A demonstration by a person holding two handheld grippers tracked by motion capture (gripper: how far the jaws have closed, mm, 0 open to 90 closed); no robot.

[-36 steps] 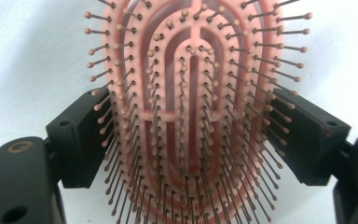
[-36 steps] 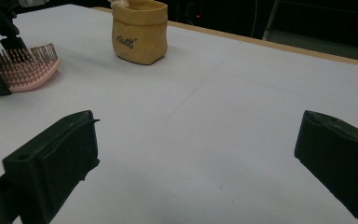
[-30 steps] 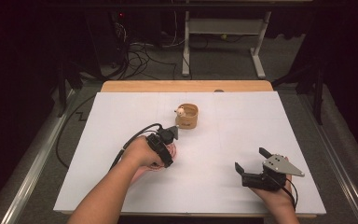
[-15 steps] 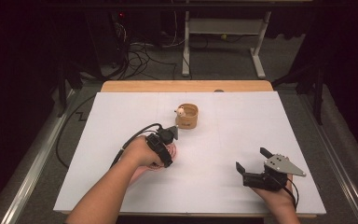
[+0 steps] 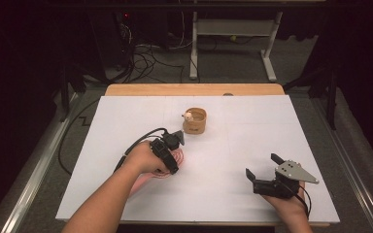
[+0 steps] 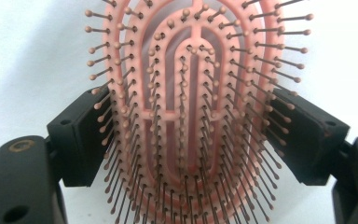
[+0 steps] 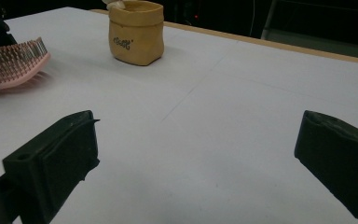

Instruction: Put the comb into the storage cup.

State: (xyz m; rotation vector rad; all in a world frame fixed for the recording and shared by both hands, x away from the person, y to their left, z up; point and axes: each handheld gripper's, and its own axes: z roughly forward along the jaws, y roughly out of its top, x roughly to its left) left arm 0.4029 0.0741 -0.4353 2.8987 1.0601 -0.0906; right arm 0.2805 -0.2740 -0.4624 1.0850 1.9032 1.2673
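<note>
My left tongs (image 6: pixel 193 140) grip the pink hairbrush (image 6: pixel 193 107) across its oval head, one jaw on each long edge, bristles facing the left gripper camera. Its long axis runs straight out between the jaws, with the rounded tip toward 12 o'clock in that view. From above, the brush (image 5: pixel 175 158) sits under my left hand at about 7 o'clock from the tan pot (image 5: pixel 195 121), low over the white worktop (image 5: pixel 252 126); whether it touches the worktop I cannot tell. My right tongs (image 5: pixel 264 165) stand open with nothing between them, resting at 4 o'clock from the pot, well apart from it.
</note>
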